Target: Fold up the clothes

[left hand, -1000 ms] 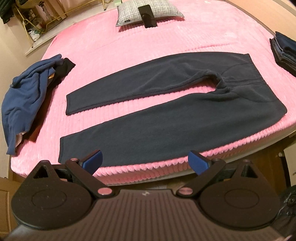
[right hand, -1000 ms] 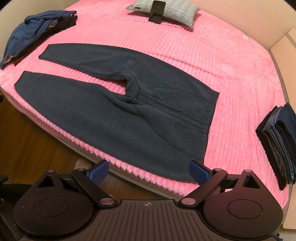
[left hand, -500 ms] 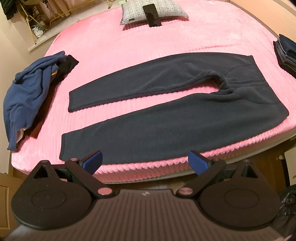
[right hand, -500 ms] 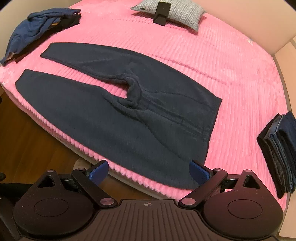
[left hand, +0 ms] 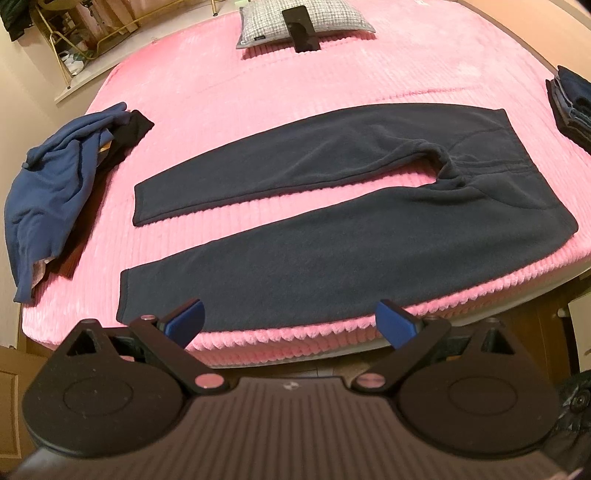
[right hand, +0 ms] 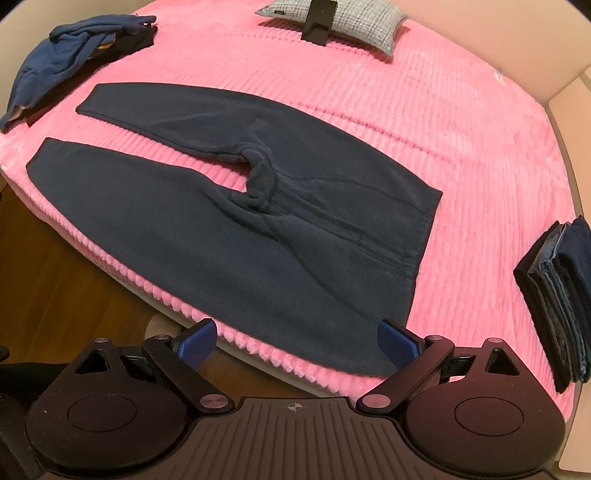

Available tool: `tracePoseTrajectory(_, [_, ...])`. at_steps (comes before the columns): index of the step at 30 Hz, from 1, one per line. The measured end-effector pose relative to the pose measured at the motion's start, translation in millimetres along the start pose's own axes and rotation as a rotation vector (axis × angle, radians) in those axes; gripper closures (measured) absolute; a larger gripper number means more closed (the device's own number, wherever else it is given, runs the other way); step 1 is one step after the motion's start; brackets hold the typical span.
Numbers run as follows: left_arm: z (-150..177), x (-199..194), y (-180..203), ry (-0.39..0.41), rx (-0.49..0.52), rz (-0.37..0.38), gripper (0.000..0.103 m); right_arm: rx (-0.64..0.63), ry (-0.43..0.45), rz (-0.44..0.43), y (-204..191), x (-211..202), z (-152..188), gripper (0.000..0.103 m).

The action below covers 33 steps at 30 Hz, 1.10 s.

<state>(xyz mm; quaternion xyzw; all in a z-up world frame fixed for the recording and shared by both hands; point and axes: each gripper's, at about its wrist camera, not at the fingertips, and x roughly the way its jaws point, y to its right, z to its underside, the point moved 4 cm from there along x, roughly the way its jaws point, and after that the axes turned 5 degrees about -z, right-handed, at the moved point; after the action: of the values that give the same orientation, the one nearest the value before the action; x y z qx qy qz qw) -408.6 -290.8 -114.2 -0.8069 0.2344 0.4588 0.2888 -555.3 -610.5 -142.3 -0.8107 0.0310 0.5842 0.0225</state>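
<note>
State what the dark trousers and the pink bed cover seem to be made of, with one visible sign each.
Dark trousers: probably fleece; matt, slightly fuzzy surface with soft, thick creases at the crotch. Pink bed cover: probably plush synthetic; raised ribs with a faint sheen.

Dark navy trousers (left hand: pixel 332 236), ribbed pink bedspread (left hand: pixel 258 85), grey checked pillow (left hand: pixel 306 18)

Left tongs (left hand: pixel 290 325) spread wide and empty, right tongs (right hand: pixel 296 342) likewise
</note>
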Motion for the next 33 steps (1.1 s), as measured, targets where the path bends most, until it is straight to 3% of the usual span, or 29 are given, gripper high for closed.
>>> tracePoseTrajectory(6, [-23,13,-3,0.036,0.108,-0.023,0.006,-0.041,-0.001,0.006,15,4,-4,0.007])
tracePoseTrajectory(11, [-72,52,-32,0.061,0.221,-0.040,0.006,-0.094,-0.006,0.038,38,16,-32,0.007])
tracePoseTrajectory(19, [-172,185,-80,0.070,0.390,0.013,0.011,-0.179,0.005,0.168,85,66,-118,0.007])
tracePoseTrajectory(27, [-219,340,-117,-0.017,0.662,0.094,0.046,-0.282,-0.100,0.123,134,166,-176,0.008])
tracePoseTrajectory(30, [-223,374,-133,-0.067,0.742,0.146,0.057,-0.325,-0.150,0.097,150,205,-193,0.028])
tracePoseTrajectory(32, [-222,391,-141,-0.114,0.785,0.169,0.070,-0.355,-0.183,0.079,162,232,-205,0.028])
tracePoseTrajectory(33, [-222,400,-146,-0.137,0.806,0.180,0.071,-0.369,-0.200,0.070,167,245,-211,0.028])
